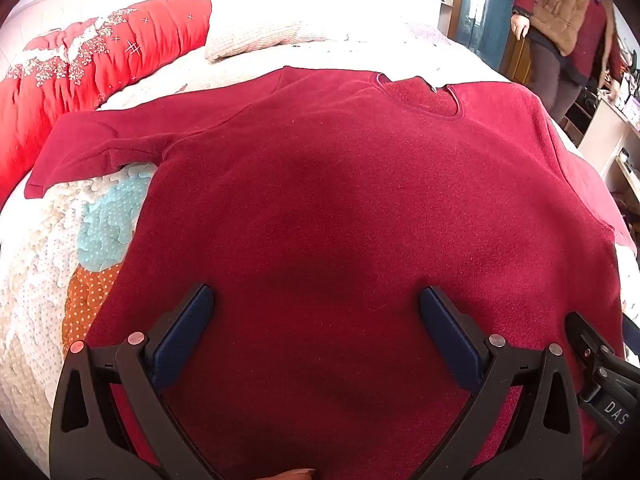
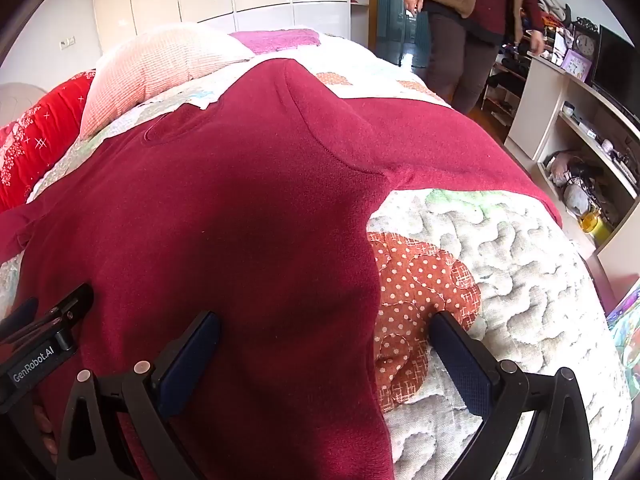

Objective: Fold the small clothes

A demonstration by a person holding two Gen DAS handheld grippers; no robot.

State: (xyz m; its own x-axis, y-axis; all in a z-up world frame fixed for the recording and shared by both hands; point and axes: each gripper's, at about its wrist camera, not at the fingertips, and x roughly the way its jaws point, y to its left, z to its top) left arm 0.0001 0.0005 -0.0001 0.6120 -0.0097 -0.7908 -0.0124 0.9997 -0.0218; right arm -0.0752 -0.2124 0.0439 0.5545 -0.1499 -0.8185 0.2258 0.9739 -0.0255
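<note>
1. the sweater is lying flat on the quilt, collar at 12 o'clock.
2. the left gripper and right gripper are hovering wide open, gripping nothing.
3. the right one is straddling the hem edge; closing there is risking pinching quilt too, dragging the fold crooked.

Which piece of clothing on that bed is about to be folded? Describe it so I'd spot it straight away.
Start at the bed with its pale quilted bedspread patched in dotted orange and blue. Spread flat across it, sleeves out to both sides, lies a dark red fleece sweater with a round neckline. Unlike the brighter red, white-patterned quilt bunched behind it, the sweater is plain.
</note>
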